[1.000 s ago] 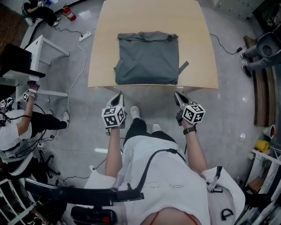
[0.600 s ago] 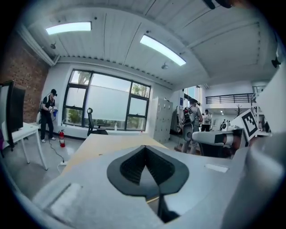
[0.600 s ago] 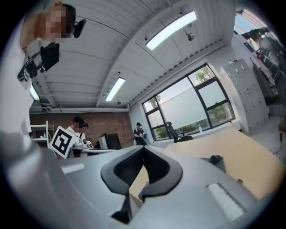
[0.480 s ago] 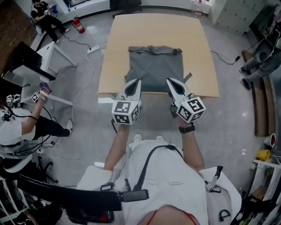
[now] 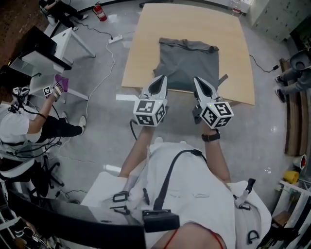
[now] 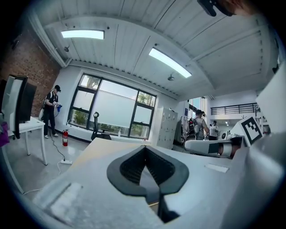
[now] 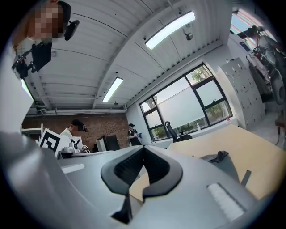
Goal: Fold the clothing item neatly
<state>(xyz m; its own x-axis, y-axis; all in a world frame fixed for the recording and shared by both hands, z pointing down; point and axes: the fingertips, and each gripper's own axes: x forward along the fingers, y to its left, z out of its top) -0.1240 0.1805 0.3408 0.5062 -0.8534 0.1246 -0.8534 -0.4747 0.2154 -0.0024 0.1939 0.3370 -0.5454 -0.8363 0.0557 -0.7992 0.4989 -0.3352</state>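
A dark grey garment (image 5: 189, 65) lies flat on the light wooden table (image 5: 146, 53), folded into a rough rectangle with a bunched collar at the far edge. My left gripper (image 5: 161, 78) and right gripper (image 5: 198, 80) are held side by side in the air at the table's near edge, both pointing toward the garment. Both are shut with nothing between their jaws. In the left gripper view the left gripper (image 6: 144, 150) points level over the table (image 6: 100, 150). The right gripper (image 7: 144, 150) has the garment (image 7: 225, 163) lying to its right.
A seated person (image 5: 24, 131) holding other grippers is at the left, beside a white desk (image 5: 63, 46). A power strip with cable (image 5: 116, 39) and a fire extinguisher (image 5: 99, 10) lie on the floor left of the table. Chair bases (image 5: 296, 68) stand at the right.
Both grippers have risen from below the table's near edge to table height and come closer together. Their jaws stayed shut and the garment has not moved.
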